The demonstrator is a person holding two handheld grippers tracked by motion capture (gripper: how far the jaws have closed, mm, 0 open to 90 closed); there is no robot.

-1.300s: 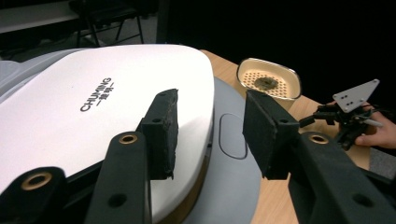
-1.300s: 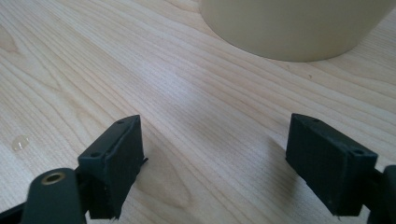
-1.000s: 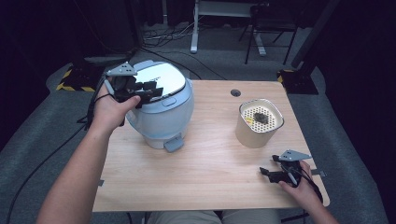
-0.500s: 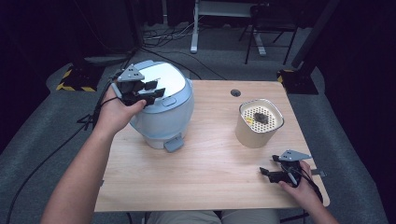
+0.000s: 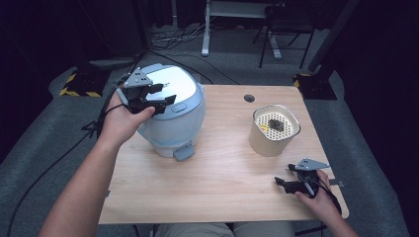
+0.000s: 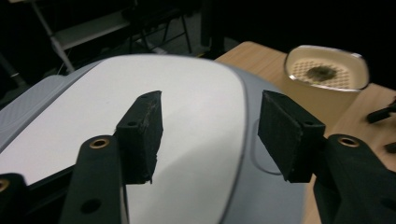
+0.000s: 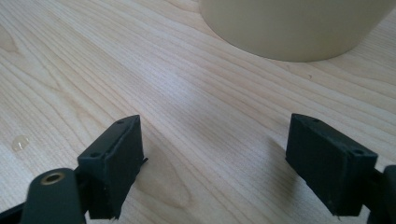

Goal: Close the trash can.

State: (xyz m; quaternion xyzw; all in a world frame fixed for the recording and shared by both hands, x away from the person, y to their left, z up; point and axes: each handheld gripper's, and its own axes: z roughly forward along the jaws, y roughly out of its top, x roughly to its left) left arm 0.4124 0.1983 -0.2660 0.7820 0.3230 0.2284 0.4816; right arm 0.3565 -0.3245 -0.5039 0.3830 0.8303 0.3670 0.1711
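So the rice cooker (image 5: 173,116) sits on the left part of the table (image 5: 222,197), close to the far-left corner, with its rounded body hanging a bit past the left edge. It's upright, white lid shut and facing up, and the little grey tab at its base points toward the near edge. From above it looks slightly longer from far edge to near edge than across.

The left gripper (image 5: 165,95) is right over the lid, held level-ish and pointing toward the table's right side. The left hand (image 5: 121,121) comes up from the bottom left with the forearm stretched out diagonally, wrist beside the cooker's left flank. In the left gripper view the pads (image 6: 142,135) are spread with only white lid (image 6: 187,116) behind the gap, nothing pinched. Its jaws have just been opening; half a second ago they looked narrower over the lid, and the hand has barely shifted.

The right gripper (image 5: 281,177) rests low near the near-right corner, right hand (image 5: 318,200) behind it, same spot as a second ago. Its jaws are spread too, just bare wood between them.

The cream container (image 5: 274,129) with the perforated insert stands on the right half, between the cooker and the right edge, just beyond the right gripper.
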